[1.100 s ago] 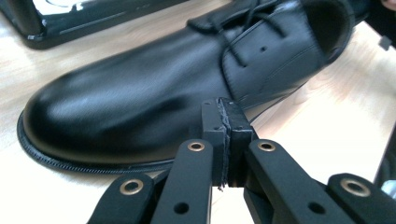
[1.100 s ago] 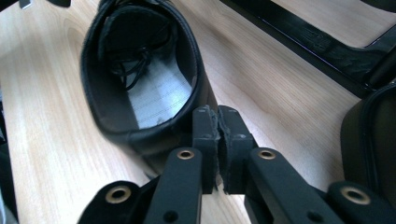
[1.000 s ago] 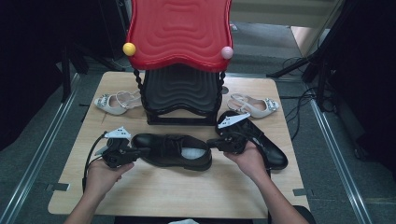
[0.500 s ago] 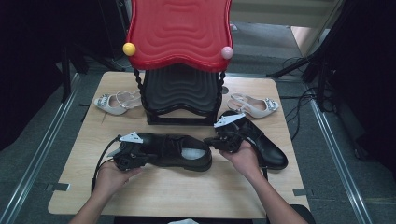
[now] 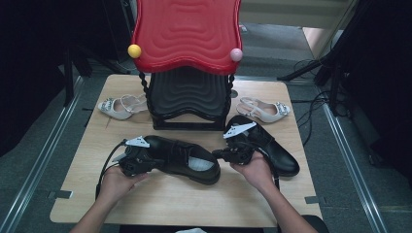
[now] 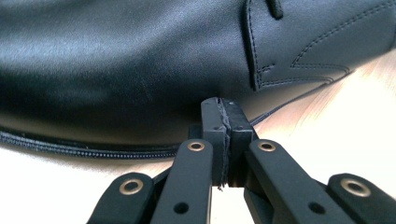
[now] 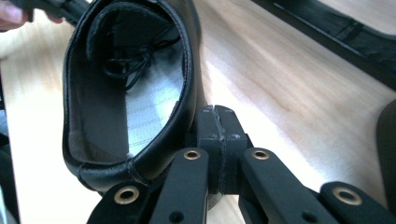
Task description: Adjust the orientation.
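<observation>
My workspace is a light wooden table (image 5: 160, 204) filling the lower middle of the frame, set on a grey floor (image 5: 291, 36) with metal rails (image 5: 36, 165) running diagonally at lower left and lower right. Beyond the table's far edge everything falls into darkness at upper left and upper right, where black stand legs (image 5: 311, 70) and loose cables (image 5: 318, 104) lie.

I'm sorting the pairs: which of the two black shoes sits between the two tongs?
The black shoe at the table's front centre, its toe by the left tongs and its heel by the right tongs. The other black shoe lies right of it.
</observation>
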Tool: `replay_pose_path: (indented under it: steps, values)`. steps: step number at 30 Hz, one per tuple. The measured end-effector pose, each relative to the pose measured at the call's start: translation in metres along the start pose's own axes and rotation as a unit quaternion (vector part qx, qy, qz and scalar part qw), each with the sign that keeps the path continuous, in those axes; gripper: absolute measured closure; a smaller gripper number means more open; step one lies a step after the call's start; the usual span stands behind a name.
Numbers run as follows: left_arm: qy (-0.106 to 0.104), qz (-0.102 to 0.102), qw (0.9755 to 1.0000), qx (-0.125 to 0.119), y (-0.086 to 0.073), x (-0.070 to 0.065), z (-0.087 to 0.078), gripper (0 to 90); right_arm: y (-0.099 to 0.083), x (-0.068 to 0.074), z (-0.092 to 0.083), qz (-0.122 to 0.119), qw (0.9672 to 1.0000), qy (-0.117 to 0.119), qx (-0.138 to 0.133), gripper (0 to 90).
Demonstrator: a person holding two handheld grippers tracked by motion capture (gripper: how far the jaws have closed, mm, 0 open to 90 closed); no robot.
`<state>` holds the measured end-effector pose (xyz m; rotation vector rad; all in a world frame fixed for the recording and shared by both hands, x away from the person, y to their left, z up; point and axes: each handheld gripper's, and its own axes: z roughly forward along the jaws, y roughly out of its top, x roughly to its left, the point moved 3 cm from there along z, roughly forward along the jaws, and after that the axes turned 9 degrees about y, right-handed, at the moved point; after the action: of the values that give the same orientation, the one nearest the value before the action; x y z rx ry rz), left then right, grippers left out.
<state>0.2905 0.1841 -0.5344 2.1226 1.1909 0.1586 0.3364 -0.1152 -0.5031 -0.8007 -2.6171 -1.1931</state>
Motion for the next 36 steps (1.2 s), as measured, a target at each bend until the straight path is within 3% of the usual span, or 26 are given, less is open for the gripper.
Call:
replay_pose_path:
  steps: [8, 10, 17, 19, 24, 25, 26, 29, 36]
  values:
    - [-0.003, -0.006, 0.9999, 0.010, 0.005, 0.002, 0.003, 90.0, -0.008, 0.011, -0.002, 0.001, 0.9998, 0.015, 0.009, 90.0]
    - [0.002, 0.005, 0.9998, 0.017, 0.008, 0.002, 0.003, 90.0, -0.010, 0.018, -0.001, -0.005, 0.9997, 0.018, 0.015, 90.0]
    - [-0.008, -0.008, 0.9997, 0.022, 0.013, 0.005, 0.007, 90.0, -0.018, 0.030, 0.000, 0.005, 0.9990, 0.040, 0.019, 90.0]
    - [-0.007, -0.004, 0.9997, 0.025, 0.015, 0.006, 0.008, 90.0, -0.019, 0.035, 0.001, 0.002, 0.9987, 0.045, 0.022, 90.0]
    - [-0.019, -0.019, 0.9994, 0.020, 0.018, 0.008, 0.012, 90.0, -0.022, 0.044, 0.004, -0.001, 0.9977, 0.059, 0.032, 90.0]
    - [-0.018, -0.019, 0.9995, 0.020, 0.019, 0.008, 0.012, 90.0, -0.024, 0.048, 0.007, -0.002, 0.9968, 0.071, 0.035, 90.0]
    - [-0.008, -0.007, 0.9997, 0.022, 0.022, 0.005, 0.014, 90.0, -0.024, 0.051, 0.008, -0.002, 0.9966, 0.075, 0.036, 90.0]
    - [0.001, 0.000, 0.9998, 0.021, 0.025, 0.003, 0.016, 90.0, -0.025, 0.057, 0.010, -0.007, 0.9961, 0.079, 0.040, 90.0]
    - [-0.005, 0.003, 1.0000, 0.007, 0.032, 0.003, 0.024, 90.0, -0.026, 0.057, 0.010, -0.008, 0.9958, 0.084, 0.037, 90.0]
